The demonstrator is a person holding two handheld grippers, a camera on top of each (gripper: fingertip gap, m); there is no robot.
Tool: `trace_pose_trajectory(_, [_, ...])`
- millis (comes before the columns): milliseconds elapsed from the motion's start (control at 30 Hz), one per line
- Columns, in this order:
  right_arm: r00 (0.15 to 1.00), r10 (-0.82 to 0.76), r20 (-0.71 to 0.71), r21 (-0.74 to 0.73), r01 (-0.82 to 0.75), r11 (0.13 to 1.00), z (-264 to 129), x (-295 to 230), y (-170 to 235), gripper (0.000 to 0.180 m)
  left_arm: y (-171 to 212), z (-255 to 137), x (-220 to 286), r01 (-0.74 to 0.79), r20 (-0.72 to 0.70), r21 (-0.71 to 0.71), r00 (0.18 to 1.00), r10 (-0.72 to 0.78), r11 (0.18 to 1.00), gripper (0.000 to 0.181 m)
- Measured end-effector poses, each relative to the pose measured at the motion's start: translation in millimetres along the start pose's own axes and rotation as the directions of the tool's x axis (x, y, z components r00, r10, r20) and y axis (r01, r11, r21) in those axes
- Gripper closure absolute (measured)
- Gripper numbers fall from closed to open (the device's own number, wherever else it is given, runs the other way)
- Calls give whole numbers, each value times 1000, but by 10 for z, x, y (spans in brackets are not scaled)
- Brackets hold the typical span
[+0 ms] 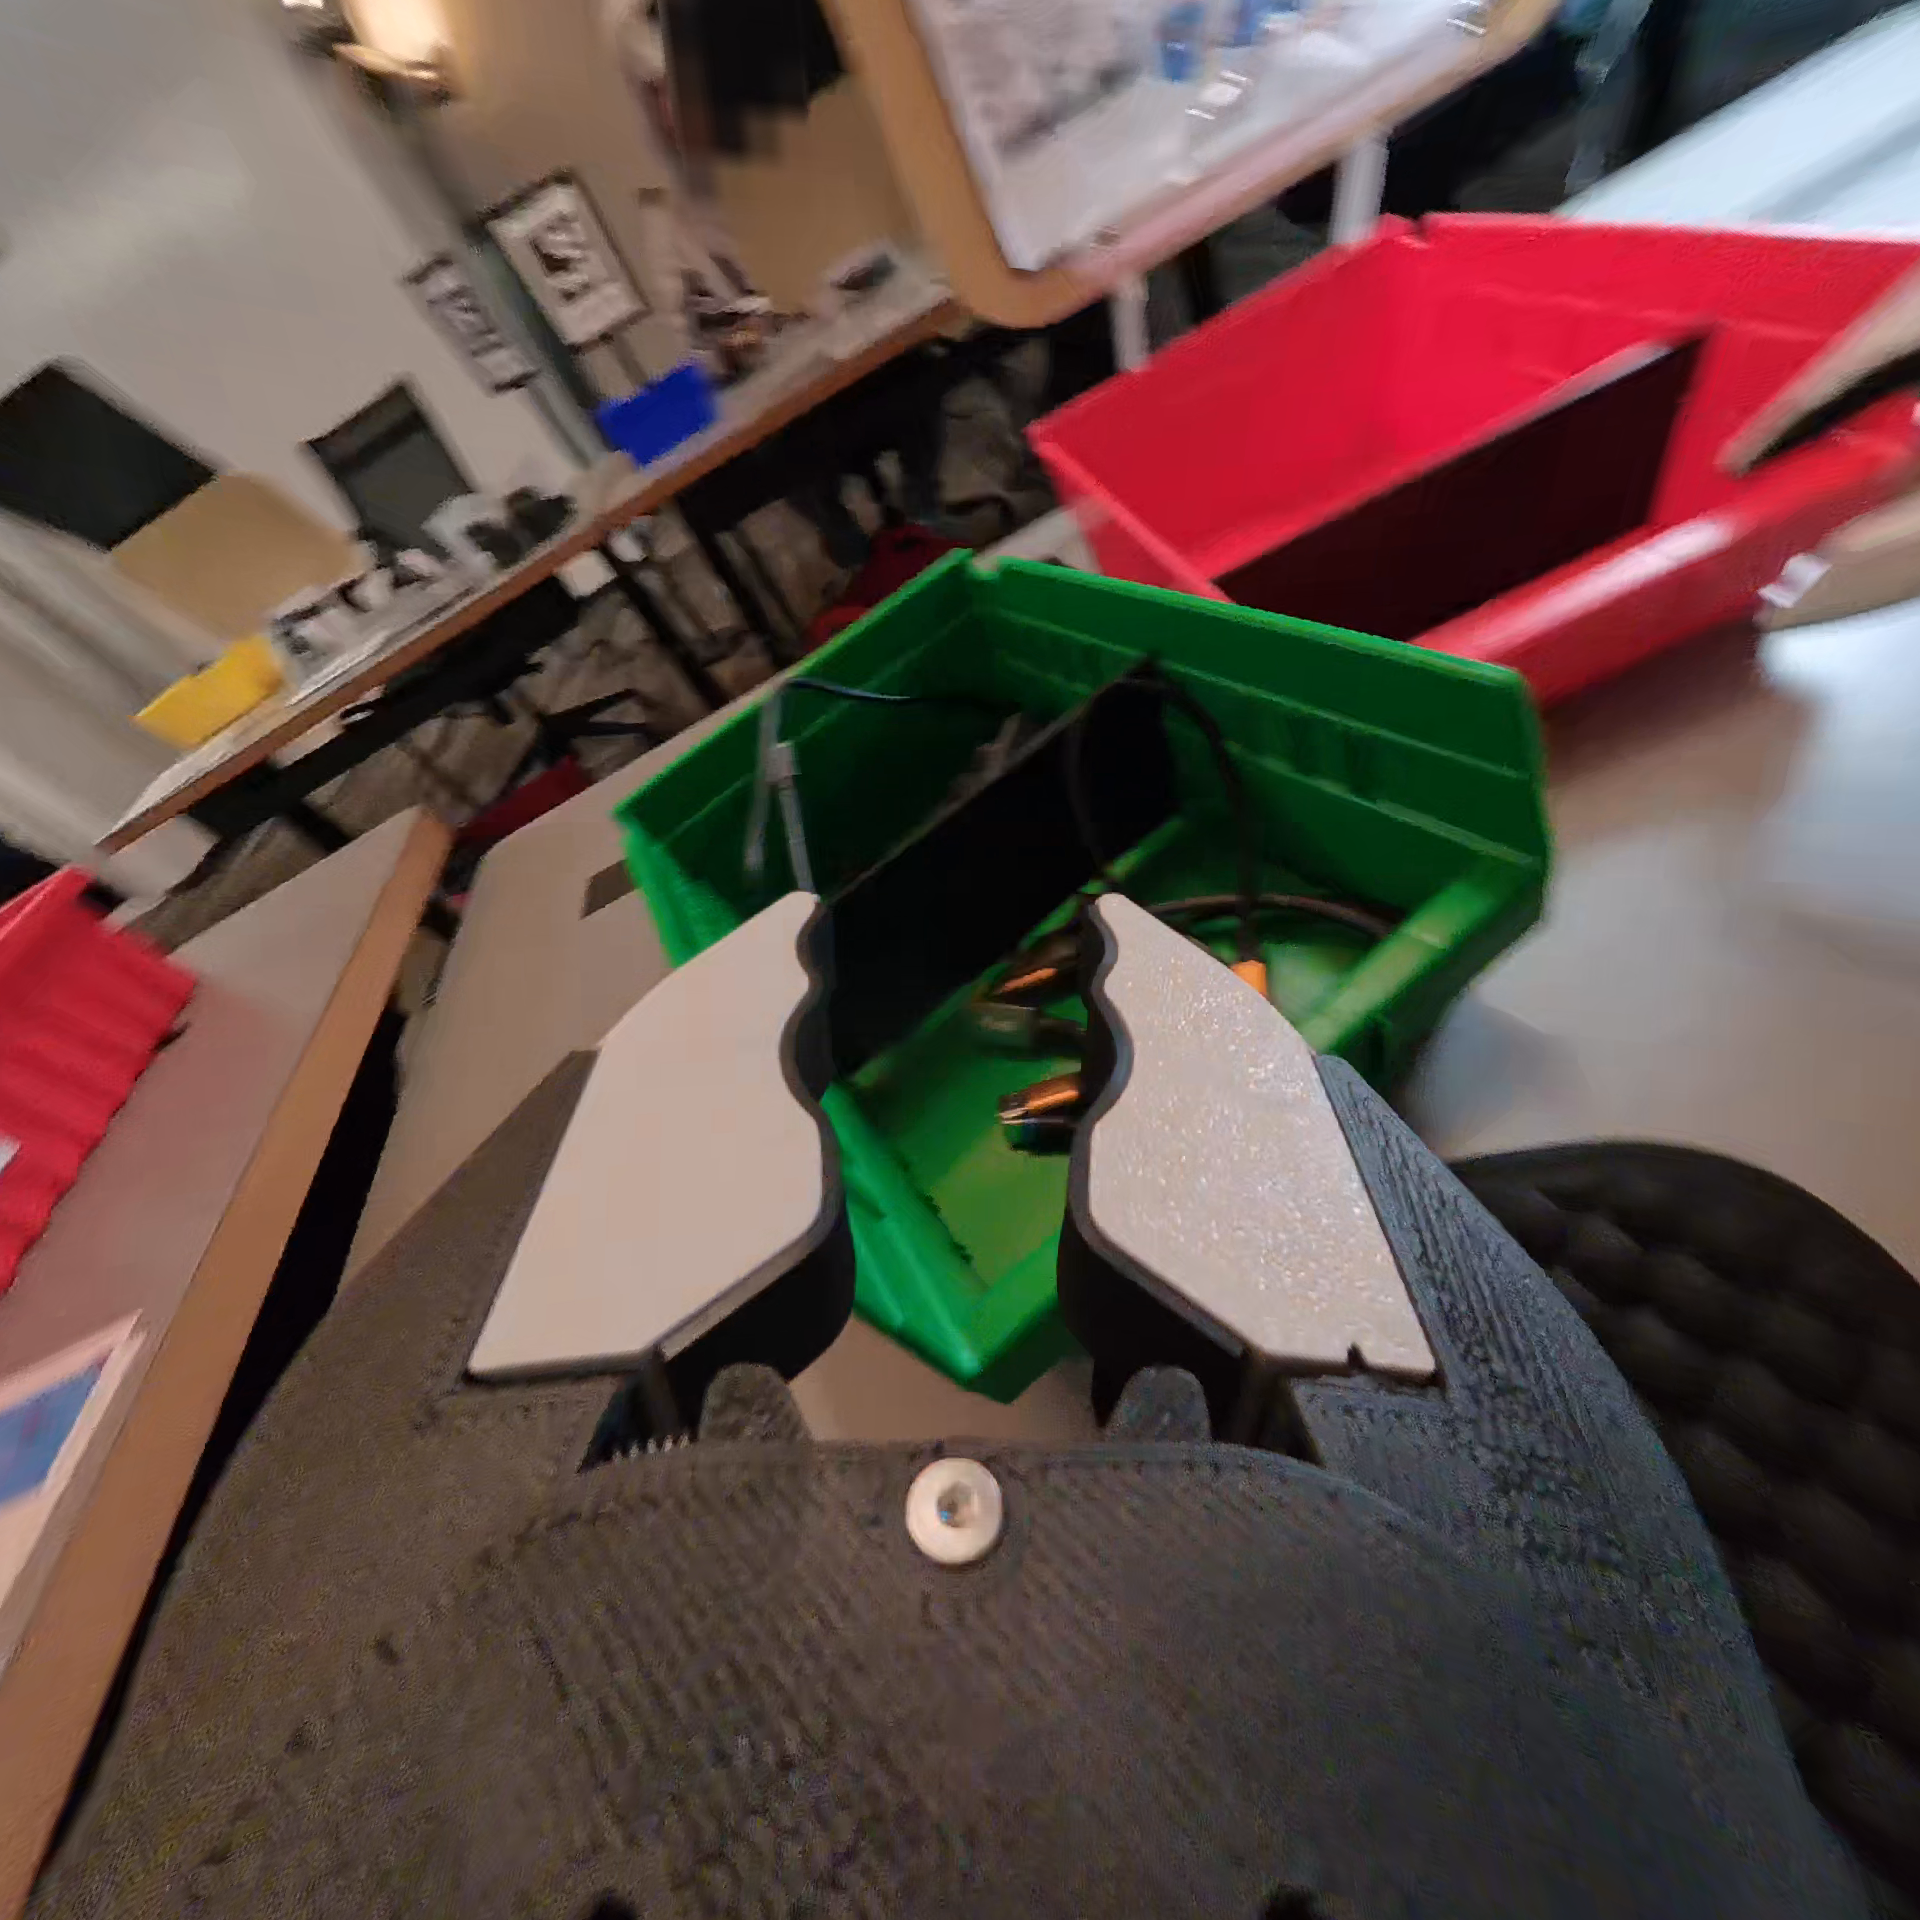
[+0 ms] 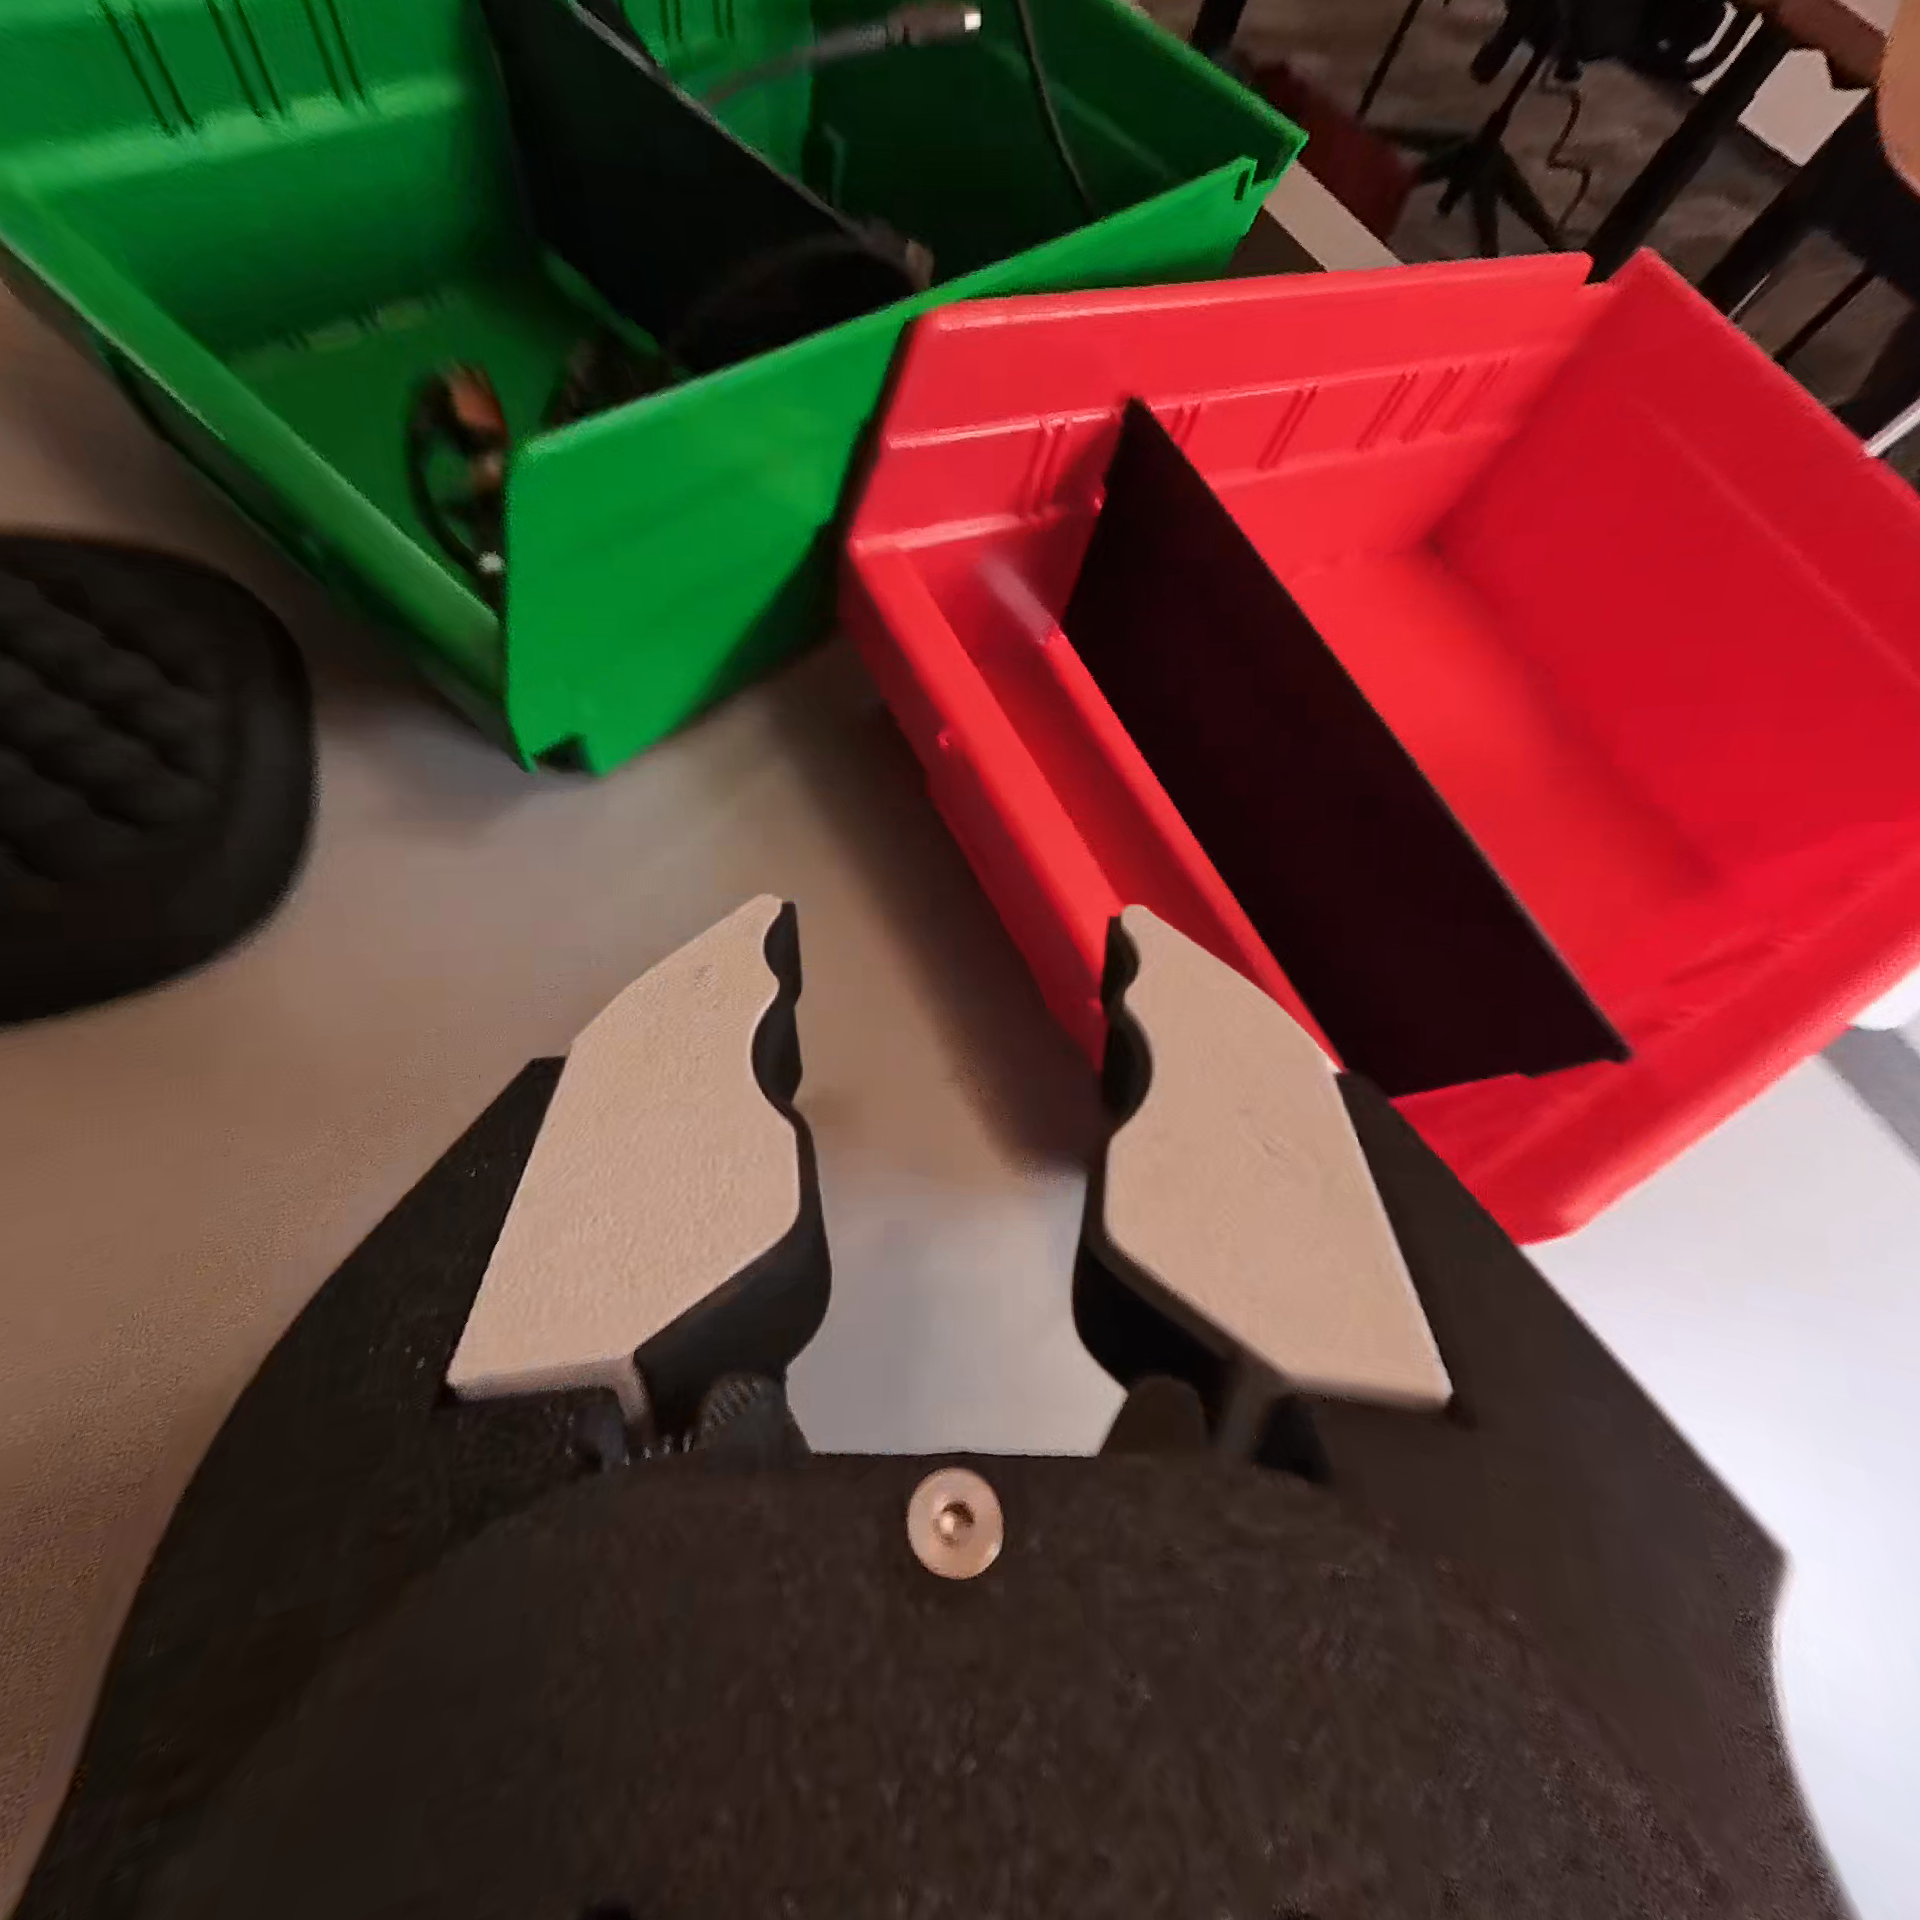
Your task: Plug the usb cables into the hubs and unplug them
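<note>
Hovering over green bin (image 1: 1351, 727), left gripper (image 1: 951, 935) gaping, empty, cables (image 1: 1049, 1101) below; right gripper (image 2: 951, 935) likewise.

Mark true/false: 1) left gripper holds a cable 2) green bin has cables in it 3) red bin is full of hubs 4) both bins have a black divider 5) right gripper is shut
1) False. The left gripper is open and holds nothing; it sits above the green bin.
2) True. The cables lie inside it.
3) False. The red bin shows no contents.
4) True. Green bin's divider; red bin's divider.
5) False. The right gripper is open, over the table.
</note>
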State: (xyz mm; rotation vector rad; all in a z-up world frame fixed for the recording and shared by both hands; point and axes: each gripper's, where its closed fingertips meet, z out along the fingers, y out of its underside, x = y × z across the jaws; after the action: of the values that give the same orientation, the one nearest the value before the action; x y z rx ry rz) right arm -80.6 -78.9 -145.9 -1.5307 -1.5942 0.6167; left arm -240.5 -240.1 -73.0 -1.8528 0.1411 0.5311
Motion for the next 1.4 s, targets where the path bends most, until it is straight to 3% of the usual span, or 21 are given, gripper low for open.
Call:
trace_pose_trajectory(100, [991, -133, -5, -58, 132, 990, 83, 80, -52, 125, 103, 146, 367, -136, -214, -120, 971, 108, 983, 133])
trace_pose_trajectory(200, [962, -269, 42, -180, 272, 945, 322, 111, 3, 126, 402, 234, 686, -289, -413, -280, 897, 157, 916, 127])
trace_pose_trajectory(300, [937, -333, 103, -290, 349, 891, 589, 112, 133, 126, 700, 337, 810, -443, -507, -361, 832, 226, 821, 121])
trace_pose_trajectory(400, [918, -373, 135, -367, 396, 842, 760, 112, 265, 132, 891, 442, 909, -494, -566, -395, 795, 218, 775, 120])
trace_pose_trajectory(533, [904, -411, 116, -386, 423, 820, 795, 177, 287, 148, 1016, 558, 937, -537, -603, -404, 765, 226, 741, 141])
trace_pose_trajectory(633, [913, -383, 140, -380, 407, 831, 758, 183, 316, 149, 1031, 600, 986, -540, -636, -392, 744, 204, 745, 148])
trace_pose_trajectory(1033, [930, -357, 92, -387, 364, 847, 47, 277, 795, 150, 1017, 708, 970, -472, -641, -354, 751, 158, 808, 148])
trace_pose_trajectory(1400, [924, -368, 102, -446, 373, 814, -766, 891, 1522, 150, 1023, 863, 852, -477, -633, -334, 753, 182, 813, 148])
